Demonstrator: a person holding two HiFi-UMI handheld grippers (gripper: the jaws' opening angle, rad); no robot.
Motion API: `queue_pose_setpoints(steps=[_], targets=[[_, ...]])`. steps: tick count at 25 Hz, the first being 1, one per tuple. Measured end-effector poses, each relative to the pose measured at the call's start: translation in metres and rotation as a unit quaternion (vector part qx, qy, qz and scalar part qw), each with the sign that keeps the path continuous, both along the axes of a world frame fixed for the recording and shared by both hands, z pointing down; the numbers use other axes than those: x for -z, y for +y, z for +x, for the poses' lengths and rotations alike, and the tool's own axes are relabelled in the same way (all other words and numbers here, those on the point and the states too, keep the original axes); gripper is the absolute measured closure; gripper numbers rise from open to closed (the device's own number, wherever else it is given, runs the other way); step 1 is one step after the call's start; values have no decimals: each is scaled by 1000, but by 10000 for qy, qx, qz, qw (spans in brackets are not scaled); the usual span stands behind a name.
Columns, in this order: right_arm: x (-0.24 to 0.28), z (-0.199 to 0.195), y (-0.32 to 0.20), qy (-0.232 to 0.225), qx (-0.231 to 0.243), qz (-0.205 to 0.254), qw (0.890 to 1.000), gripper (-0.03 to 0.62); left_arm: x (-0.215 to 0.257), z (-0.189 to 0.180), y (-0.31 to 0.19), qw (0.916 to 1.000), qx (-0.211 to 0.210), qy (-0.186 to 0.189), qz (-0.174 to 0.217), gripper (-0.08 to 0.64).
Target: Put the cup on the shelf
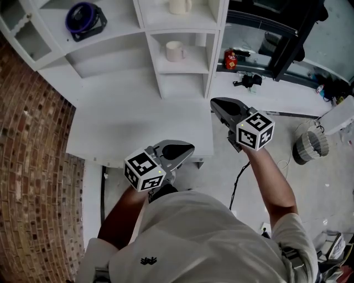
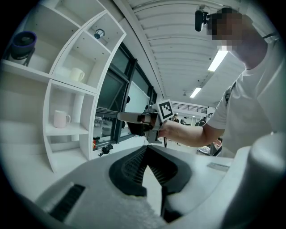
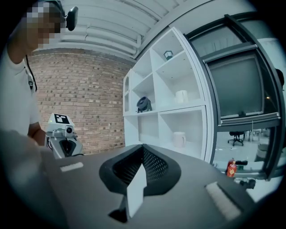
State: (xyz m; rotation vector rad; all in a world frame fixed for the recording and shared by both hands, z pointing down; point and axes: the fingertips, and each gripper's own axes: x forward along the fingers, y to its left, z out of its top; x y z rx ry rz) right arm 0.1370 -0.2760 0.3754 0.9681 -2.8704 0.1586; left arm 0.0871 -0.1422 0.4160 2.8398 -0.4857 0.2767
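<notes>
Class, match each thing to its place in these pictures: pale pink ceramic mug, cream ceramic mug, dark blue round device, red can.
Things
1. pale pink ceramic mug
2. cream ceramic mug
3. dark blue round device
4. red can

Places
A. outside the white shelf unit, by the dark window frame
B. compartment directly below the other mug
C. compartment directly above the other mug
D. curved shelf to the left of the mugs

Pairs: 1-B, 2-C, 3-D, 4-A
</notes>
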Motion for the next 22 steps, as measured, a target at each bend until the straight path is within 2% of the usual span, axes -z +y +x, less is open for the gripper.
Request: queue_pose_setpoints(steps=[13, 22], targets=[[-4, -7, 42, -122, 176, -27, 9998, 581, -2, -11, 14, 9997, 248, 8, -1, 554], [-3, -8, 56, -105, 246, 5, 9996, 581, -3, -11, 21, 9997, 261, -20, 5, 554]])
